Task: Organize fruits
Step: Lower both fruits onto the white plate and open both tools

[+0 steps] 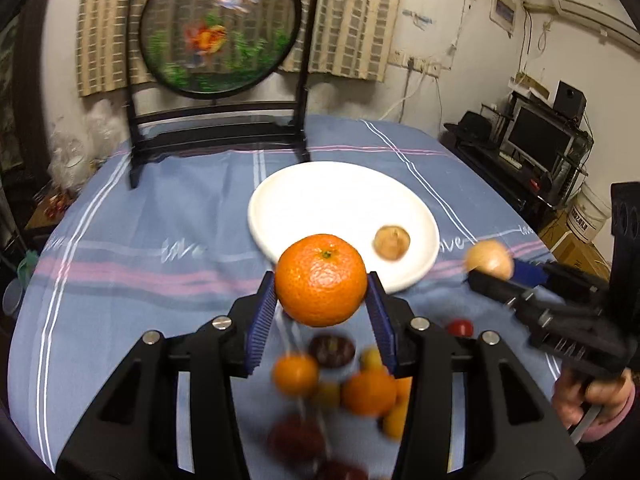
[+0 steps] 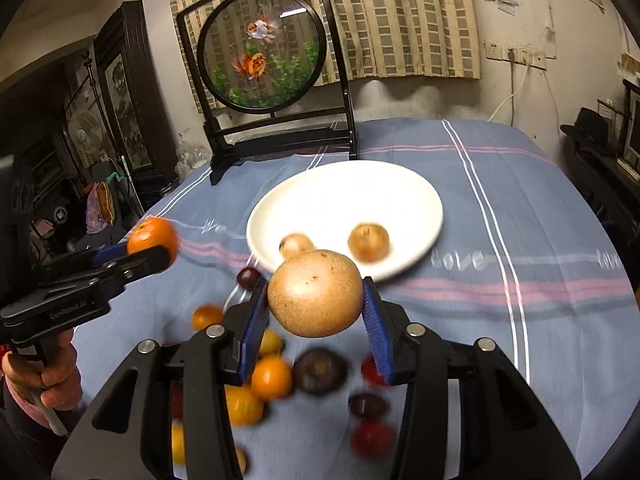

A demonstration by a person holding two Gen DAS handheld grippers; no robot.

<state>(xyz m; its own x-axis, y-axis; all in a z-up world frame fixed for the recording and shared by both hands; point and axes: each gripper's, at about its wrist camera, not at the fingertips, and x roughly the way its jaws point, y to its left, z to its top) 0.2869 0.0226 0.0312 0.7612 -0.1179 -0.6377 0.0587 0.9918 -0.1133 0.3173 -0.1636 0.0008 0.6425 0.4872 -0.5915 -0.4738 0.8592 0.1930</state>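
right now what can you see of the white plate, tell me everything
The white plate is round, shallow and glossy, apparently ceramic, lying flat on the blue striped tablecloth in front of the black-framed goldfish screen. Two small brown round fruits sit on its near part, apart from each other; the rest is bare. Neither gripper touches it: the held orange and held brown fruit hang before its near rim.

"love" — tablecloth (image 2: 520,208); "GenRobot.ai" (faint) — left gripper (image 2: 160,258).
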